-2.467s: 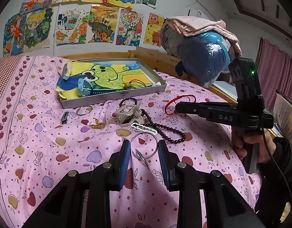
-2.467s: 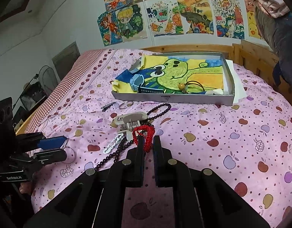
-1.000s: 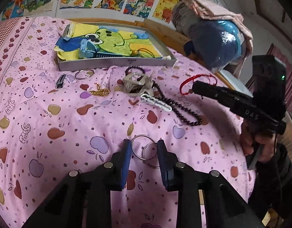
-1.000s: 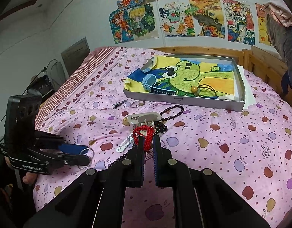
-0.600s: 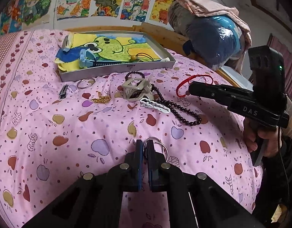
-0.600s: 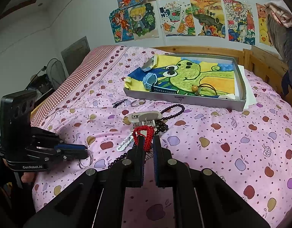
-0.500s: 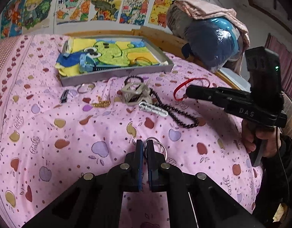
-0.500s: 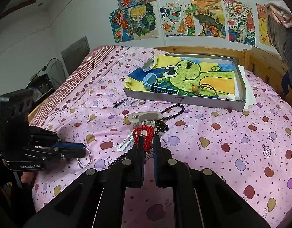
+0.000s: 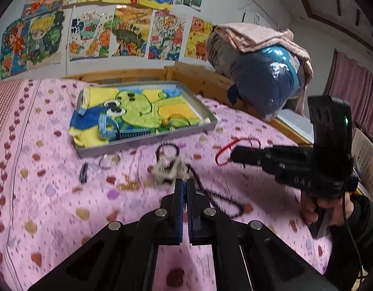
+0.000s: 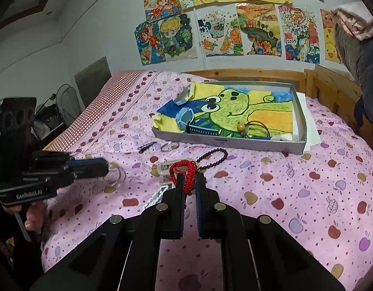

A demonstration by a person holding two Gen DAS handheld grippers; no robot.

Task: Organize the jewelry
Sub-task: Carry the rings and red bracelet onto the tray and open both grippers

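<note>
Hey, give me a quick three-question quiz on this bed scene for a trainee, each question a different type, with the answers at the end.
1. True or false: the right hand-held gripper is shut on the red bracelet.
2. Where is the blue watch? A: in the tray. B: loose on the bedspread. C: in a gripper.
3. Fill in: the left hand-held gripper grips silver ____.

Key: 1 true. 2 A. 3 rings.

Before me the bed (image 10: pixel 307 194) carries a grey tray (image 10: pixel 300 111), black beads (image 10: pixel 214 157), a hair claw (image 9: pixel 167 172), and a gold chain (image 9: pixel 129 184).
</note>
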